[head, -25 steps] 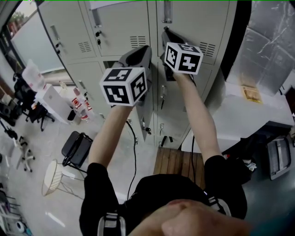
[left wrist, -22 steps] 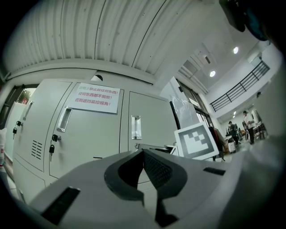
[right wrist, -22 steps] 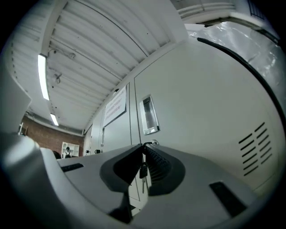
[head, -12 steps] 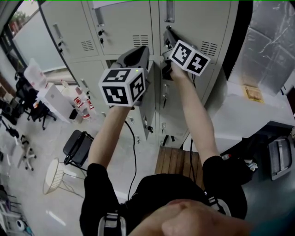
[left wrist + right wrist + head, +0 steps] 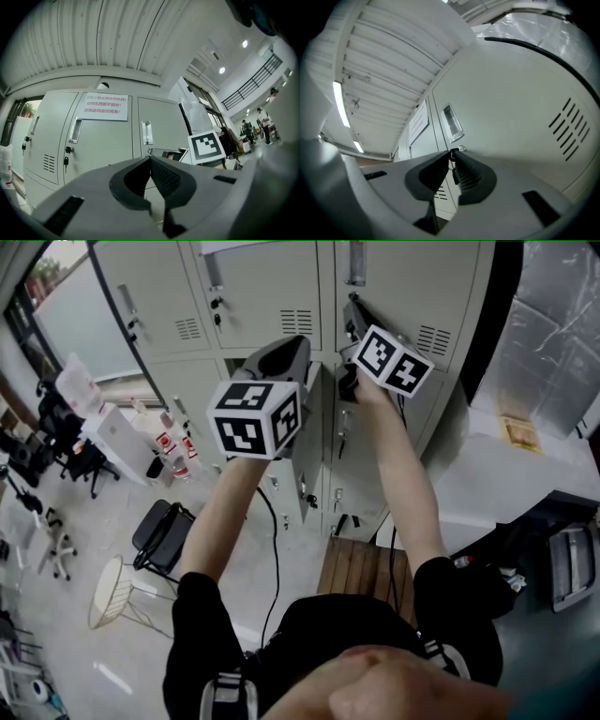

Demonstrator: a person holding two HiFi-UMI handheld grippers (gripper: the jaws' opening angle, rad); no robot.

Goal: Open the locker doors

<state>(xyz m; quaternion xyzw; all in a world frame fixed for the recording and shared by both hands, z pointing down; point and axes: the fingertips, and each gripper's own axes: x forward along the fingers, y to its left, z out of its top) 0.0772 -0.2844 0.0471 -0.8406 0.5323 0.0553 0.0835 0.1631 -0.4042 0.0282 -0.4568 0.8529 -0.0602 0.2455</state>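
Note:
A bank of grey lockers fills the far side. My right gripper [image 5: 350, 315] is at the lock of the upper right locker door [image 5: 412, 282]. In the right gripper view its tips [image 5: 451, 156] pinch the small dark key [image 5: 453, 165] that hangs from that lock, below the recessed handle [image 5: 453, 123]; the jaws are opening slightly. My left gripper [image 5: 281, 352] hangs in front of the middle column with its jaws shut and nothing between them [image 5: 150, 159]. Below it a lower door [image 5: 307, 451] stands ajar, edge toward me.
A white table [image 5: 506, 474] stands right of the lockers, with a slatted wooden bench [image 5: 361, 570] at their foot. A black chair [image 5: 161, 532], a wire stool [image 5: 112, 592] and bottles [image 5: 176, 448] are on the floor at the left. A printed notice [image 5: 104, 106] hangs on a locker.
The right gripper has shifted slightly up and right at the lock, and its marker cube has turned clockwise. The left gripper has hardly moved.

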